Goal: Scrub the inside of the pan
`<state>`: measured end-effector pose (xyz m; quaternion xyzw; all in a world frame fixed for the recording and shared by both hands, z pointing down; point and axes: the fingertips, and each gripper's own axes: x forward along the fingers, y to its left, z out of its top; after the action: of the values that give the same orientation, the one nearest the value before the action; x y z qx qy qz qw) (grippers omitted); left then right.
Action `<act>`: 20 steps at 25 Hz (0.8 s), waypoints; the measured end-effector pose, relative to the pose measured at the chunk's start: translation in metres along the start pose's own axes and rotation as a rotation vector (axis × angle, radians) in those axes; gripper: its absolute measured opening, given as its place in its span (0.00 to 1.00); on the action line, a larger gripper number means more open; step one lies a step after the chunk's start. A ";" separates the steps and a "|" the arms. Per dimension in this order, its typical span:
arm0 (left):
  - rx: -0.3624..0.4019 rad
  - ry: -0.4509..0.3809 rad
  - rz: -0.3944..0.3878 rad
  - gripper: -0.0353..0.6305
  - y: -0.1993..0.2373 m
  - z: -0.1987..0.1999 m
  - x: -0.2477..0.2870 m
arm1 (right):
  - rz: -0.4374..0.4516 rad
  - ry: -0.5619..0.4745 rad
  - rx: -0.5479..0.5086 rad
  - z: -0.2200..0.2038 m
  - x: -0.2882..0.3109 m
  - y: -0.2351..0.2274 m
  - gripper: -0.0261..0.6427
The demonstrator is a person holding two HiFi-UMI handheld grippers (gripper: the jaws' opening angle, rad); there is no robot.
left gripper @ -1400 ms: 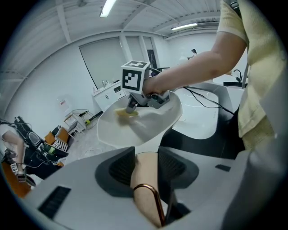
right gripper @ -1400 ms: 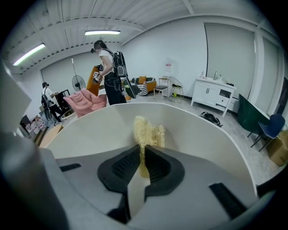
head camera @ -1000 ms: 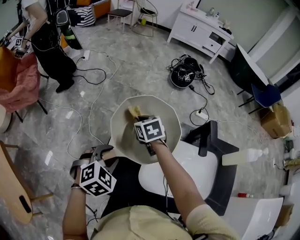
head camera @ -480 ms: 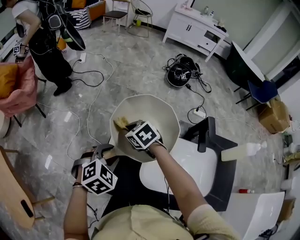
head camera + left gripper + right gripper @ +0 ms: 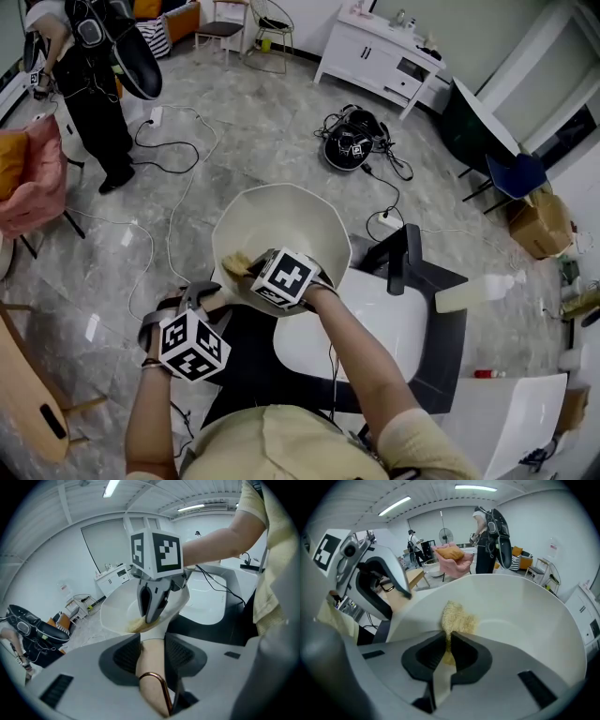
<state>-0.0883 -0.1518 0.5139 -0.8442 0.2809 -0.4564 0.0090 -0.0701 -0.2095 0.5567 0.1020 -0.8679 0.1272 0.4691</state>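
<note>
I hold a cream pan (image 5: 291, 220) out over the floor, tilted toward me. My left gripper (image 5: 208, 298) is shut on its beige handle (image 5: 151, 665), which runs between the jaws and ends in a copper ring (image 5: 158, 686). Inside the bowl, my right gripper (image 5: 246, 269) is shut on a yellow scrubbing sponge (image 5: 234, 263). In the right gripper view the sponge (image 5: 457, 616) presses against the pan's inner wall (image 5: 525, 616) near the left rim. The left gripper view shows the right gripper (image 5: 152, 604) pointing down into the pan (image 5: 117, 611).
A white basin (image 5: 375, 328) in a dark counter lies under my right arm, with a black faucet (image 5: 401, 258) and a bottle (image 5: 478, 292) beside it. Cables and a black bag (image 5: 347, 145) lie on the floor. A person (image 5: 89, 84) stands far left.
My right gripper has dragged the sponge from the far middle of the pan toward the near left rim. The left gripper still grips the handle.
</note>
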 end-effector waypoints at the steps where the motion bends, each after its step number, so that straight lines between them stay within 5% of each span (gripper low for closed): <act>1: 0.001 0.000 0.000 0.31 0.000 0.000 0.000 | 0.015 0.015 -0.013 -0.003 -0.001 0.003 0.11; 20: 0.000 -0.004 -0.014 0.31 0.000 0.000 0.001 | 0.288 0.534 -0.232 -0.070 -0.039 0.026 0.11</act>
<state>-0.0876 -0.1524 0.5143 -0.8471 0.2751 -0.4547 0.0062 -0.0019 -0.1601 0.5577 -0.1132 -0.7283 0.1146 0.6660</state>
